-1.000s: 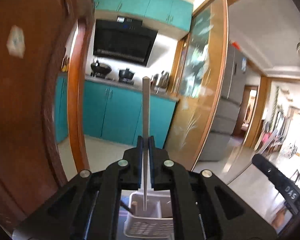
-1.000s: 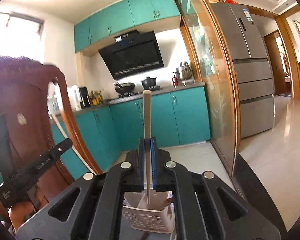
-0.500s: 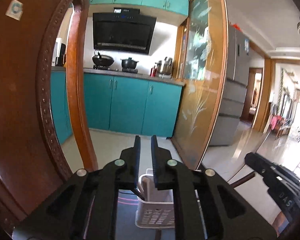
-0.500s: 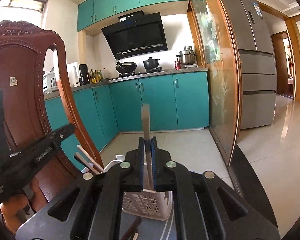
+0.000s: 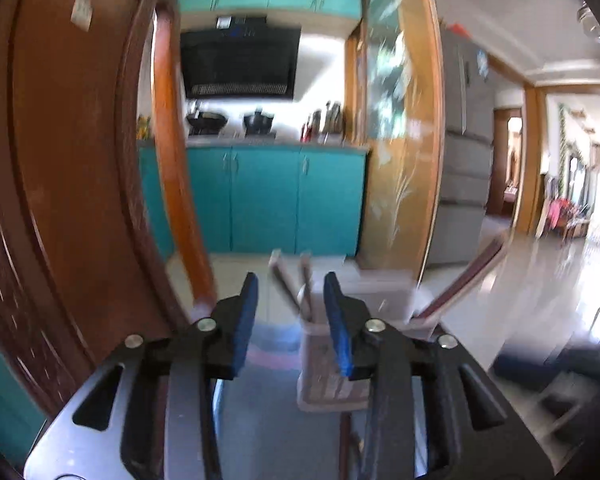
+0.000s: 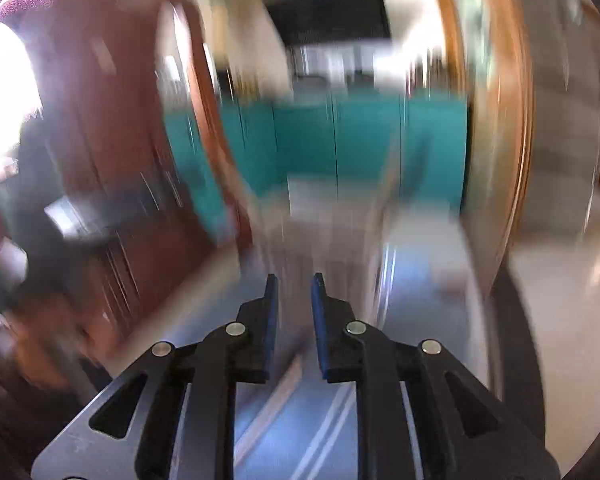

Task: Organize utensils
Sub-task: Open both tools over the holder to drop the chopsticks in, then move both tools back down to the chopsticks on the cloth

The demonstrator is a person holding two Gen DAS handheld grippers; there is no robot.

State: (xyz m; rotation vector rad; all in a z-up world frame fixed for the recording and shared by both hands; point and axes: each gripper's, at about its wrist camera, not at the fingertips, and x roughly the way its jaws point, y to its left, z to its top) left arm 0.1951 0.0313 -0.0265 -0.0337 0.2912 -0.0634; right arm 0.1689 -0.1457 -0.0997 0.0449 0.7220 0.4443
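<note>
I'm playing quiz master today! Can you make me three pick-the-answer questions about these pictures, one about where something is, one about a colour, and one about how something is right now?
1. Where are the chopsticks?
A. Standing in the white basket
B. Lying on the kitchen counter
C. Hanging on the fridge

2. What colour are the kitchen cabinets?
A. Yellow
B. Teal
C. Pink

3. How are the left tongs?
A. Squeezing a chopstick
B. Apart, holding nothing
C. Gripping a pot

Answers:
1. A: in the left wrist view the sticks poke up out of the white basket, just beyond the tongs.
2. B: the doors under and above the counter are all teal.
3. B: the blue pads stand apart and are opening; the sticks lie beyond them, untouched.
</note>
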